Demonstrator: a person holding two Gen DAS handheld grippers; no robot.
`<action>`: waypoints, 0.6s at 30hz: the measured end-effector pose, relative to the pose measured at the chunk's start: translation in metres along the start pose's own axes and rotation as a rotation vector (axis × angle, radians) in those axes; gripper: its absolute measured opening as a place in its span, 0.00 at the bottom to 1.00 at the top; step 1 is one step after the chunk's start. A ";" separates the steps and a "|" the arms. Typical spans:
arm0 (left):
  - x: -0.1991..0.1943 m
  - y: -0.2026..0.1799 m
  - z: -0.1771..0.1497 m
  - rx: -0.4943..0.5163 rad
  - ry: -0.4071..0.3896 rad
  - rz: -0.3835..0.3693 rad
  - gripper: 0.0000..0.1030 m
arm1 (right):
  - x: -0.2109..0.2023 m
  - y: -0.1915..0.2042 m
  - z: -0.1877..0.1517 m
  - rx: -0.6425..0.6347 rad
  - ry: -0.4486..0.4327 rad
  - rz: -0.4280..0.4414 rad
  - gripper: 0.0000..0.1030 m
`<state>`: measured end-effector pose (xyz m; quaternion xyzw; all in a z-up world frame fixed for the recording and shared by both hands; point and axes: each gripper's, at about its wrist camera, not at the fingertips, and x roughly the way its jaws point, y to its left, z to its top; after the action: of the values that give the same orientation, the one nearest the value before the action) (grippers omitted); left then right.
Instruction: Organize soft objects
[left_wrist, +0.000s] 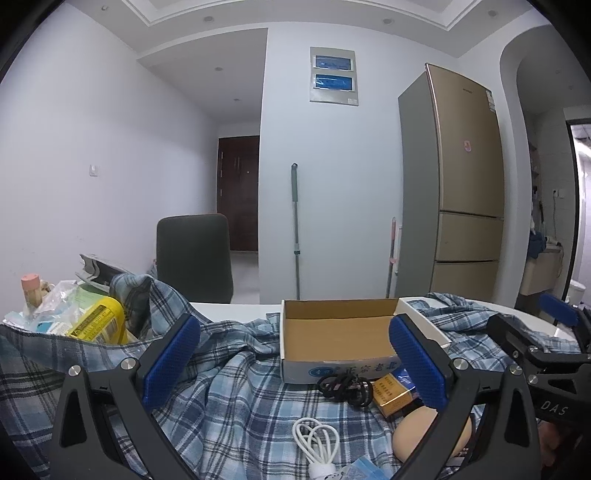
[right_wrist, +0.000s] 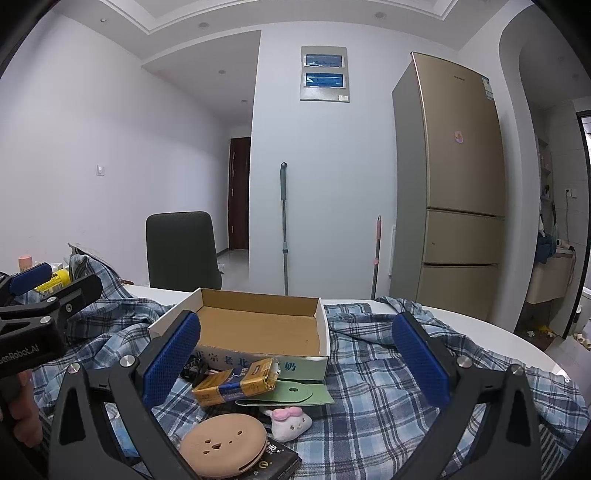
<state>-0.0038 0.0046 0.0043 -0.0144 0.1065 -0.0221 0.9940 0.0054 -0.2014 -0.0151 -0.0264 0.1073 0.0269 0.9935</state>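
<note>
Both grippers hovered low over the table, pointing at the cardboard box (right_wrist: 258, 328), which stood open and empty on the plaid cloth (right_wrist: 388, 369).

Left gripper (left_wrist: 295, 362): jaws spread wide, nothing between them. Right gripper (right_wrist: 295, 362): jaws likewise wide, holding nothing.

Soft items noted, 2 in the right wrist view. The white plush toy (right_wrist: 290, 422) with a pink bow lay on the cloth just in front of the box, between the right gripper's fingers and slightly left of their midline, close under the camera. The tan round cushion-like piece (right_wrist: 225, 443) sat just beside it to the left, resting partly on a dark packet (right_wrist: 280, 459). In the left wrist view that tan piece (left_wrist: 424, 432) showed partly hidden behind the left gripper's right finger.

Handling judgement: the plush looked light and compressible, unlikely to slip on the textured pads; best taken across its body, not by the bow. The tan piece looked squashy but wide, so a grip across its thin edge seemed safer than across its face.

Nearby hard clutter: a yellow-blue packet (right_wrist: 236, 382), a green card (right_wrist: 291, 397), a white cable (left_wrist: 317, 439), a black cable (left_wrist: 345, 387). These lay close enough to snag.
</note>
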 end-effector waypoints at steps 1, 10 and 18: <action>0.000 0.000 0.000 0.000 -0.001 0.002 1.00 | 0.000 0.000 0.000 -0.001 0.001 0.000 1.00; 0.007 0.002 -0.002 -0.006 0.021 0.021 1.00 | 0.001 -0.001 0.001 0.001 0.017 0.006 1.00; -0.002 -0.002 -0.001 0.035 -0.034 0.058 1.00 | 0.007 -0.003 0.001 -0.003 0.056 0.022 1.00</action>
<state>-0.0057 0.0024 0.0037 0.0055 0.0898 0.0051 0.9959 0.0126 -0.2037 -0.0153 -0.0277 0.1351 0.0370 0.9898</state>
